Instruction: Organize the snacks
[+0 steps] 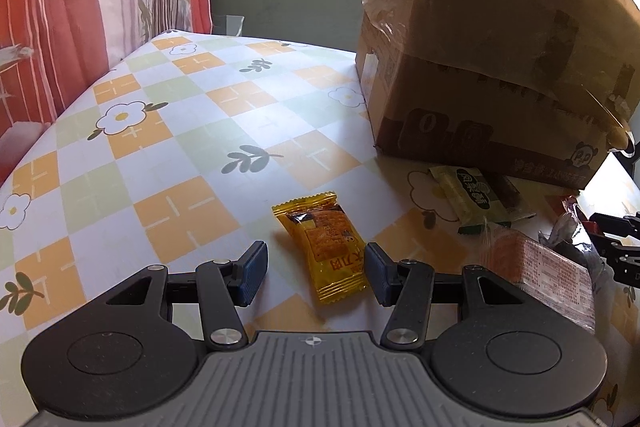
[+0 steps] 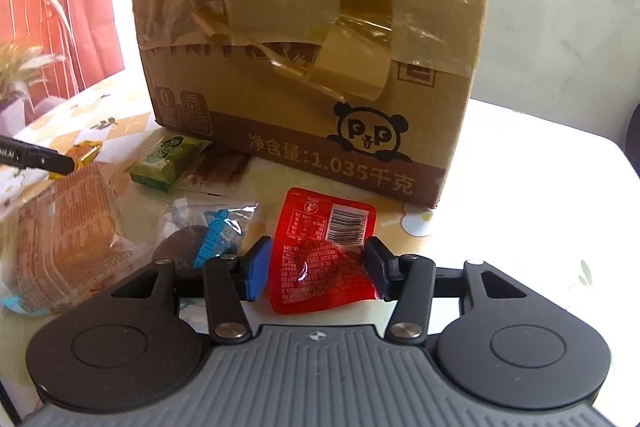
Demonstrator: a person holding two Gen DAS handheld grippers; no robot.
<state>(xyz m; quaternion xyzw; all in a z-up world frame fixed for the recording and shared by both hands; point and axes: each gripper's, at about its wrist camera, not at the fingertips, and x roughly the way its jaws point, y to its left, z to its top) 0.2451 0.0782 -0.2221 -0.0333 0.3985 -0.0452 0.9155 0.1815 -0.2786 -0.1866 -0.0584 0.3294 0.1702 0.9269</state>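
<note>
Snack sorting, tabletop lot.

- Left gripper (image 1: 316, 273): jaws apart, straddling one yellow snack packet (image 1: 323, 247) lying flat; left pad clear, right pad at its edge, so not gripped. Judged poised for pickup.
- Right gripper (image 2: 316, 267): jaws around one red sachet (image 2: 320, 259); contact uncertain.
- One cardboard box (image 2: 312, 39) at twelve o'clock, likely the destination.
- One green packet (image 2: 168, 163) at ten o'clock; two clear-wrapped items alongside.
</note>
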